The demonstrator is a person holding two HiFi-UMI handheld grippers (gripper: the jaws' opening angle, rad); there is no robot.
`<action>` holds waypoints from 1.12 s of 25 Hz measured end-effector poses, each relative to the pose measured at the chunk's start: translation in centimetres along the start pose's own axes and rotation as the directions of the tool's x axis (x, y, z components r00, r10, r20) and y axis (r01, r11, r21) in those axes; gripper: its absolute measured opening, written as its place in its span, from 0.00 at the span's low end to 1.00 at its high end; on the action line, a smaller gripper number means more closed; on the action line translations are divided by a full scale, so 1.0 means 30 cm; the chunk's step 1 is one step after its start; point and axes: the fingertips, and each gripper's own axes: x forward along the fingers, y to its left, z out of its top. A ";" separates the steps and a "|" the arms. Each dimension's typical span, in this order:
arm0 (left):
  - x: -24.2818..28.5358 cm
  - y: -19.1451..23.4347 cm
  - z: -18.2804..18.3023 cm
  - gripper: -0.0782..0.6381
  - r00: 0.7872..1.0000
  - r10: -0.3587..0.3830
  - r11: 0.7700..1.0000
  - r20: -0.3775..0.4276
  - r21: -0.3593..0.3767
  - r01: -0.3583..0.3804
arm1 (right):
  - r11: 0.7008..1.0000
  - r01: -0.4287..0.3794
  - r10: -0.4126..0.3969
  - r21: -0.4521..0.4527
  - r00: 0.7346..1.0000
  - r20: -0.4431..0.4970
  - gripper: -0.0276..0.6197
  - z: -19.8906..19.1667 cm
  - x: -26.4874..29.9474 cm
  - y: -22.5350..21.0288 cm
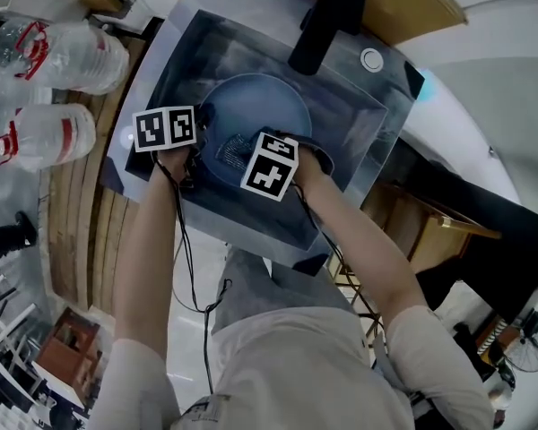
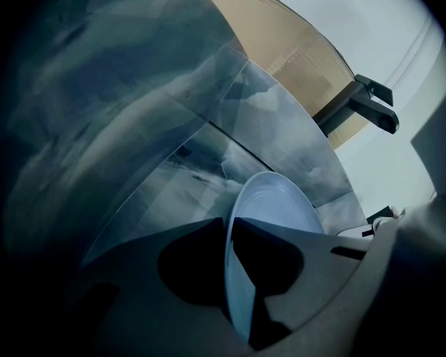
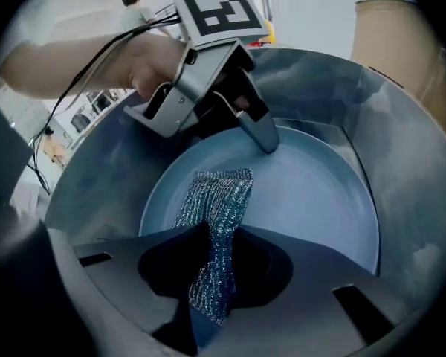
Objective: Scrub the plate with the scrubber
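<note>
A person stands over a steel sink, seen from above, with a two-jaw gripper in each hand reaching down into the basin. A round pale blue plate lies inside the sink, filling much of its floor, below the black faucet that juts in from the sink's far rim. The left gripper is clamped on the plate's rim at the sink's left side, one jaw on the face and one behind, steadying it. The right gripper is closed on a silvery knitted metal scrubber. The pad hangs out past the jaw tips and its free end lies flat on the plate's face, toward the sink's left side and just short of the left gripper's jaw. Large water bottles lie outside the sink, well to its left. The scrubbing appears to be under way, since the plate is held and the scrubber is in contact with it. The plate's face looks evenly clean and dry, with no suds, water or food marks visible, so how much has been covered cannot be judged. The wide right and far parts of the face, away from the scrubber, likely remain to be worked.
</note>
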 end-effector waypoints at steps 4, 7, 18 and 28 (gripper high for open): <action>0.001 -0.002 -0.001 0.18 1.000 -0.005 1.000 -0.002 -0.004 0.005 | 0.998 -0.024 0.022 0.053 0.999 0.049 0.20 0.076 0.028 -0.019; 0.000 0.003 0.000 0.18 1.000 -0.003 1.000 0.003 -0.003 0.003 | 0.994 -0.084 0.082 0.068 0.996 0.039 0.21 0.099 0.042 -0.043; -0.005 0.014 0.011 0.18 1.000 -0.003 1.000 0.026 -0.026 0.004 | 0.984 -0.064 0.068 0.164 0.997 -0.019 0.20 0.090 0.038 -0.182; -0.004 0.015 0.015 0.18 0.999 -0.004 0.999 0.041 -0.053 0.006 | 0.951 0.094 -0.121 0.293 0.990 0.075 0.20 0.039 -0.031 -0.341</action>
